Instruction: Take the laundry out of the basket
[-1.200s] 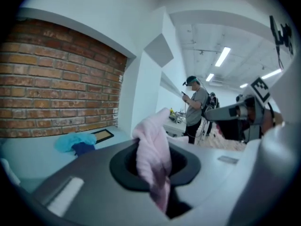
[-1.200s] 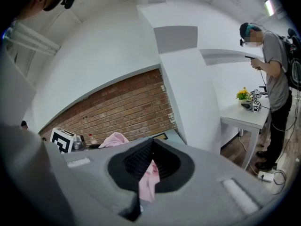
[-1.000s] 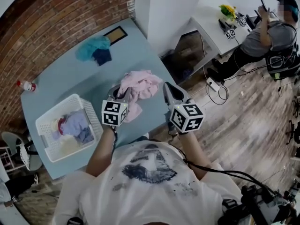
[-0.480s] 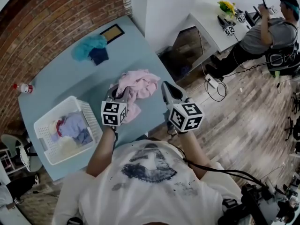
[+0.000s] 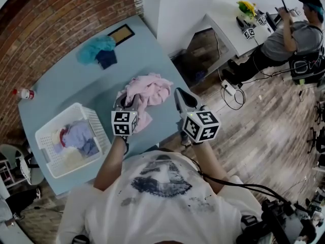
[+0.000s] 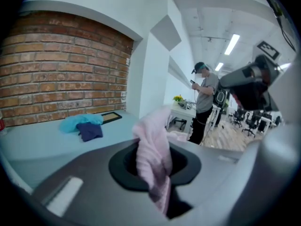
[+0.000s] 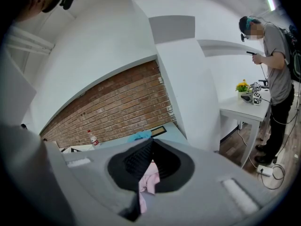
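A pink garment [image 5: 150, 91] lies bunched on the blue table [image 5: 66, 88], near its front right edge. My left gripper [image 5: 125, 102] is shut on the garment's left side, and a fold of pink cloth [image 6: 153, 159] runs up between its jaws. My right gripper [image 5: 181, 96] is at the table's right edge, shut on a small pinch of the same pink cloth [image 7: 149, 180]. The white laundry basket [image 5: 96, 123] stands at the front left with several pale, blue and red items [image 5: 76, 136] inside.
A teal cloth with a navy one [image 5: 99, 52] lies at the table's far side beside a dark framed board [image 5: 122, 34]. A bottle [image 5: 23, 92] stands at the far left edge. A person [image 5: 289, 34] stands by a white desk [image 5: 228, 14] on the wooden floor.
Both grippers keep their hold on the pink garment and have hardly moved. The head view has shifted slightly.
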`<action>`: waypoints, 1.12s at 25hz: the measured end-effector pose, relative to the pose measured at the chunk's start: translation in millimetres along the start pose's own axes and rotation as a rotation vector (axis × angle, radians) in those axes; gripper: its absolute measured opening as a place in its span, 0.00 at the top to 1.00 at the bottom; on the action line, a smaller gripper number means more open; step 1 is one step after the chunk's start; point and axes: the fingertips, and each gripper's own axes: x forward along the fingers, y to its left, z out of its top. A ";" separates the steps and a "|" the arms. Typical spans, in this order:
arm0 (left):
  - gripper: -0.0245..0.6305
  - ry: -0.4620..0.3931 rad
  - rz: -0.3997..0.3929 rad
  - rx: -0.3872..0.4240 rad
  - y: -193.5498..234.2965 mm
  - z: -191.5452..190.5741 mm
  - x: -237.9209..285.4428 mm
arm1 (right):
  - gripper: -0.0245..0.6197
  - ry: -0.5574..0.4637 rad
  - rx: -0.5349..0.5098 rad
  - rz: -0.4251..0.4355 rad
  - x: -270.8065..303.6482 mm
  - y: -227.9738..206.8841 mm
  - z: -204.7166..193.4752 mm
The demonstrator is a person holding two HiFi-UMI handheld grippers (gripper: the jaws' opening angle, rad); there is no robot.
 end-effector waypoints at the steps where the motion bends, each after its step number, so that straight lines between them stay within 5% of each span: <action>1: 0.90 0.002 0.001 -0.002 -0.3 -1.2 0.1 | 0.97 0.000 0.001 0.001 0.0 0.1 -0.3; 5: 0.89 0.010 -0.006 -0.009 -3.2 -2.7 -0.8 | 0.97 0.001 0.004 0.006 -0.3 1.5 -0.6; 14: 0.72 0.009 -0.011 -0.019 -7.4 0.9 -16.2 | 0.97 -0.004 0.017 0.021 -3.4 9.5 -4.0; 28: 0.71 -0.095 0.008 -0.011 6.7 41.0 -81.4 | 0.97 -0.018 0.010 0.075 -0.3 65.1 -6.2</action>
